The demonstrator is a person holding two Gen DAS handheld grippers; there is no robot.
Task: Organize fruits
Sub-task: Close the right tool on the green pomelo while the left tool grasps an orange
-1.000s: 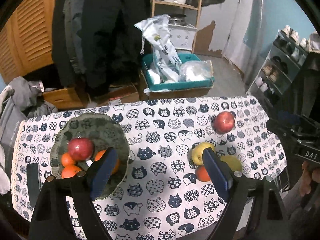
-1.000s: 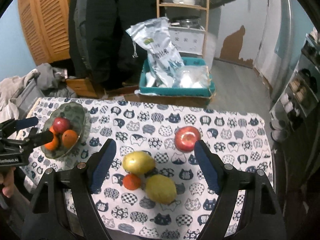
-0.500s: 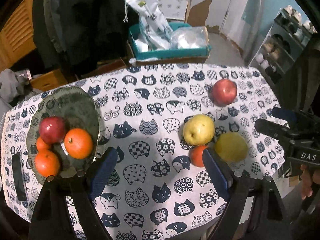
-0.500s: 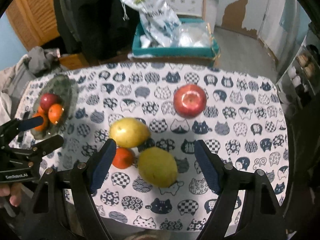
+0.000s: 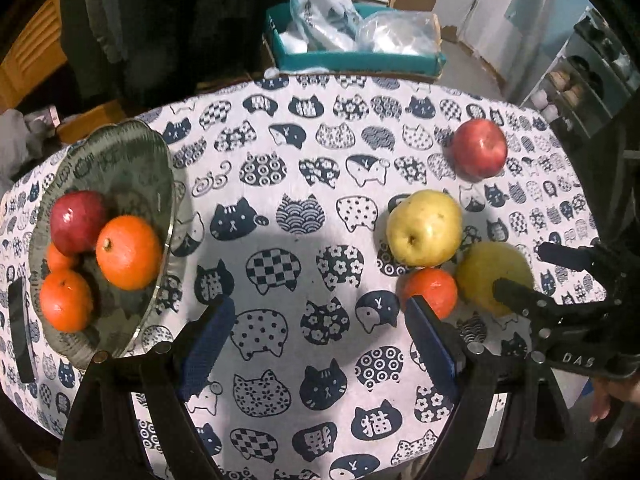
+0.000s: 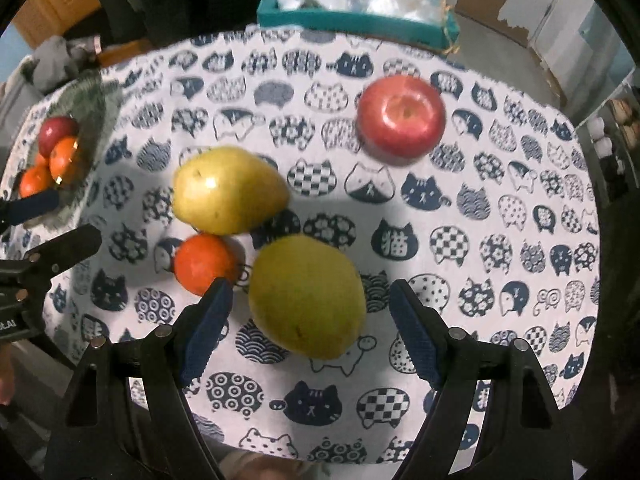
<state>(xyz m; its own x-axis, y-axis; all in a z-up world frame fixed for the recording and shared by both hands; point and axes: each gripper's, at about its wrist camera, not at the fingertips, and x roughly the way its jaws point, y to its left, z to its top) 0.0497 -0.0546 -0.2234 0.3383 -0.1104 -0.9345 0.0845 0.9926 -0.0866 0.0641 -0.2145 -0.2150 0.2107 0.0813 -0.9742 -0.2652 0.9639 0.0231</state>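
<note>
A green glass plate (image 5: 120,160) at the table's left holds a red apple (image 5: 76,220) and three oranges (image 5: 128,252). At the right lie a red apple (image 5: 478,148), a yellow pear (image 5: 424,228), a small orange (image 5: 430,292) and a yellow-green pear (image 5: 494,272). My left gripper (image 5: 320,336) is open and empty over bare cloth between plate and loose fruit. My right gripper (image 6: 310,324) is open, its jaws either side of the yellow-green pear (image 6: 306,296). The small orange (image 6: 204,264), the other pear (image 6: 228,190) and the red apple (image 6: 400,116) lie beyond.
The cat-print tablecloth (image 5: 312,184) covers a small table. A black phone (image 5: 18,320) lies at the left edge by the plate. A teal box with plastic bags (image 5: 352,48) stands on the floor behind. Shelves (image 5: 580,80) stand at the right.
Both grippers have come down and forward toward the table. The right gripper has closed in on the yellow-green pear, which now sits between its open jaws. No fruit has moved.
</note>
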